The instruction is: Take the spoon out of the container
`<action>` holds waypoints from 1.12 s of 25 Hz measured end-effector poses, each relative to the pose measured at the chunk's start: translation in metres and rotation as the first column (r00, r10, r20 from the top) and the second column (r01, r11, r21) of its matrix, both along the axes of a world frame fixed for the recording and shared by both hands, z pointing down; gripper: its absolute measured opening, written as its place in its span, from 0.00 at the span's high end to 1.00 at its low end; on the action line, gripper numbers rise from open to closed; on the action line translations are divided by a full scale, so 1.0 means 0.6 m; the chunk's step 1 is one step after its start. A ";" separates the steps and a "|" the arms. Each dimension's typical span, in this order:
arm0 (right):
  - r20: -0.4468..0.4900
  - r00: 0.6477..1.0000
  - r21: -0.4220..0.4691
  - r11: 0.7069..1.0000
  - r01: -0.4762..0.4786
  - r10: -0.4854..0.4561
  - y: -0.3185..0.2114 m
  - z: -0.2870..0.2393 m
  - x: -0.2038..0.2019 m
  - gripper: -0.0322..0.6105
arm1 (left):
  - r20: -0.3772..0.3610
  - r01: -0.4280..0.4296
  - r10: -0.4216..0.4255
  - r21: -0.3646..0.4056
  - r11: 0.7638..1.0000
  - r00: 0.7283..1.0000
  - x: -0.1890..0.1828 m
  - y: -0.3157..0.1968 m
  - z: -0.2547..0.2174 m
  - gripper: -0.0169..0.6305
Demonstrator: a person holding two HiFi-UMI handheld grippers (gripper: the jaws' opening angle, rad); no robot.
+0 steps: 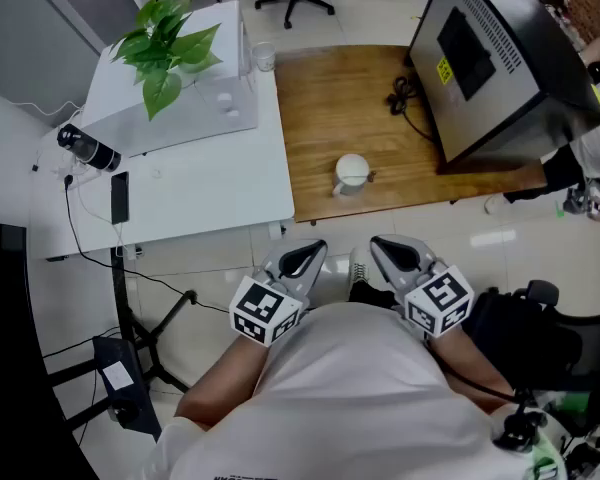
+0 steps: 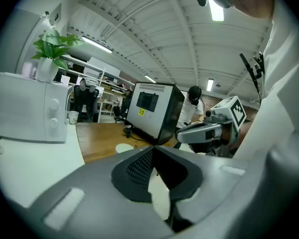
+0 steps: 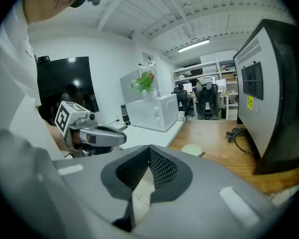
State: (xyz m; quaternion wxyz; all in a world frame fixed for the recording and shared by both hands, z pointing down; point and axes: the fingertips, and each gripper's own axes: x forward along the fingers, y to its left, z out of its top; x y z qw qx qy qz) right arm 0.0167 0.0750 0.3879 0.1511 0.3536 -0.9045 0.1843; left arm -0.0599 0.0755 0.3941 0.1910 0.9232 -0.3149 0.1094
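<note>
Head view, grippers: I hold the left gripper [image 1: 312,252] and the right gripper [image 1: 382,248] side by side, close to the person's white shirt [image 1: 360,388], over the pale tiled floor [image 1: 460,233]
Head view, container: the small round white container [image 1: 351,171] stands near the front edge of the brown wooden table [image 1: 320,108], well apart from both grippers
Head view, spoon: the thin dark spoon [image 1: 370,176] is in the container, its handle poking over the right rim
Left gripper view, jaws: black pads meet at the tips, nothing between them
Left gripper view, container: pale rim [image 2: 123,147] on the wood ahead
Right gripper view, jaws: tips pressed together, empty
Right gripper view, container: it sits on the table ahead [image 3: 192,149], spoon handle [image 3: 202,154] at its right side
</note>
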 end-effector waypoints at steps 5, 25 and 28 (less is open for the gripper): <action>-0.024 0.999 0.000 0.999 0.034 -0.034 -0.078 -0.004 0.060 0.95 | -0.010 0.059 -0.059 -0.014 0.998 0.998 0.044 -0.071 0.003 0.97; -0.049 0.981 -0.105 0.978 0.181 -0.187 -0.219 0.070 0.119 0.93 | 0.050 0.211 -0.209 -0.045 0.976 0.977 0.078 -0.237 0.034 0.97; -0.067 0.990 -0.122 0.985 0.119 -0.128 -0.231 0.085 0.115 0.93 | 0.056 0.160 -0.156 -0.070 0.985 0.986 0.076 -0.248 0.048 0.97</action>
